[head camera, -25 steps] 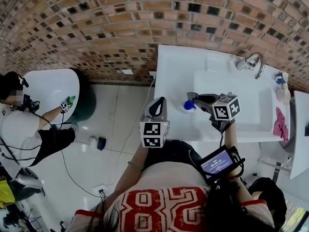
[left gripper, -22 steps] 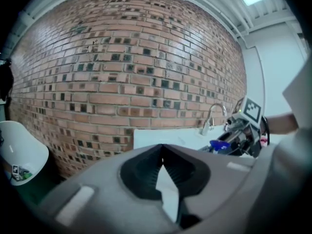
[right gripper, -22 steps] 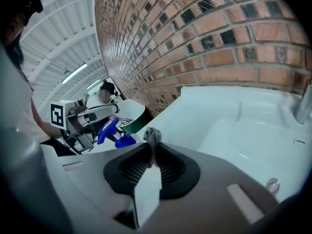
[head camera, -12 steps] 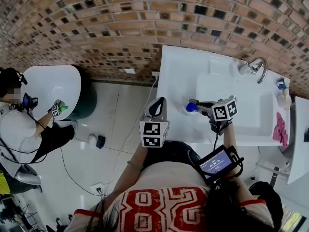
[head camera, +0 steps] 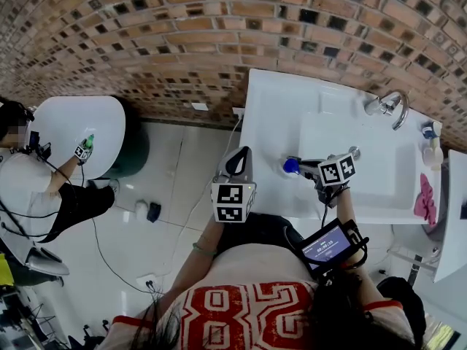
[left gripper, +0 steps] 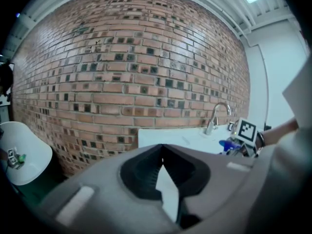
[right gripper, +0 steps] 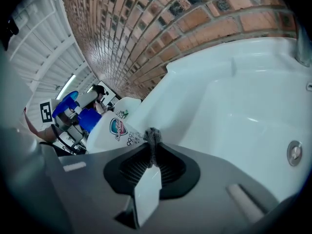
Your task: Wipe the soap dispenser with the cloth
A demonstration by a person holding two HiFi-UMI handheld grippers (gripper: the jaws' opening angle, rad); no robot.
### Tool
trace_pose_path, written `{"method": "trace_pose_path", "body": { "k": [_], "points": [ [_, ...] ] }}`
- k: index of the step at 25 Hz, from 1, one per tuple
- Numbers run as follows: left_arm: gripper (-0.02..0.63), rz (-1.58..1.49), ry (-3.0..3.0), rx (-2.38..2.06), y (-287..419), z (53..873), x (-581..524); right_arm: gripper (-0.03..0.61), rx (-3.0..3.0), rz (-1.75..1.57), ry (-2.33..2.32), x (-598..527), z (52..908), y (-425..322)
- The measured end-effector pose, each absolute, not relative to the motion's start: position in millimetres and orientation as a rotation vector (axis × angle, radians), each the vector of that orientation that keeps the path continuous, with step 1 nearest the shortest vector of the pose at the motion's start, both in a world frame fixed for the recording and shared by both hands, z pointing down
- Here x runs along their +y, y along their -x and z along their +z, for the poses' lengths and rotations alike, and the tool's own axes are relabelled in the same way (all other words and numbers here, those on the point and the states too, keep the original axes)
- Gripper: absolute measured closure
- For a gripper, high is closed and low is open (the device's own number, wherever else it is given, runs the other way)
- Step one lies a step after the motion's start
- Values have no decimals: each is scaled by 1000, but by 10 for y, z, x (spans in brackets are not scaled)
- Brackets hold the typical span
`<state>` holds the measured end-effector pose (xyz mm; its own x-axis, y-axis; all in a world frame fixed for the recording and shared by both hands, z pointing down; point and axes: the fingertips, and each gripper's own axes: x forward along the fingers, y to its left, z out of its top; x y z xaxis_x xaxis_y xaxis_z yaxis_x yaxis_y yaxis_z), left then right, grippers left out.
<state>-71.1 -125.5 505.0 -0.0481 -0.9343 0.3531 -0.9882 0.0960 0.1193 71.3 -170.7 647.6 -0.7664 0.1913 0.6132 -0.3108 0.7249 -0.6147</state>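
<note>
The left gripper (left gripper: pixel 163 150) has not moved in the last second. The right gripper (right gripper: pixel 152 150) has stayed by the soap bottle (right gripper: pixel 109 130) and slid a little way in over the sink (head camera: pixel 263 122).

Closest to me is the person's shirt (head camera: pixel 233 308), with a big red "82" on it. A small screen (head camera: pixel 328 245) is strapped to the right wrist. Its words are too small to read.

The left gripper is held up in front of the sink's left edge. Its jaws are pressed together with nothing in them. Under it is bare floor (head camera: pixel 168 195), so there is lots of room on that side.

The right gripper's jaws are pinching a small grey bit of cloth (right gripper: pixel 154 134). The cloth pokes out right at the bottle's label. I cannot tell if it touches.

The bottle is white with a blue pump. It stands on the flat left rim of the sink, by the bowl (head camera: pixel 365 159). Its label has a red and blue badge with "99" under it. I cannot read the brand name.

The bowl is wide and open. The tap (head camera: pixel 390 106) is at the back right, well away from the grippers. A pink rag (head camera: pixel 425 199) lies at the far right edge.

Behind it all is the brick wall (head camera: pixel 182 35). Far to the left, another person works at a round white table (head camera: pixel 66 126).
</note>
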Motion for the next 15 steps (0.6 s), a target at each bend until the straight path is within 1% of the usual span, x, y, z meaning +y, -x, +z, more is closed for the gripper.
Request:
{"method": "trace_pose_path", "body": {
  "k": [3,12,15],
  "points": [
    [610,220,-1888,-2045,725,5055,-1257,531,-2261,928,-73,-1720,6398,-702],
    [609,221,-1893,-2038,720,5061,-1284,531,-2405,816,46,-1815,5713,-443],
    [610,222,-1891,-2039,724,5063,-1288,531,-2409,817,85,-1801,5667,-398]
  ]
}}
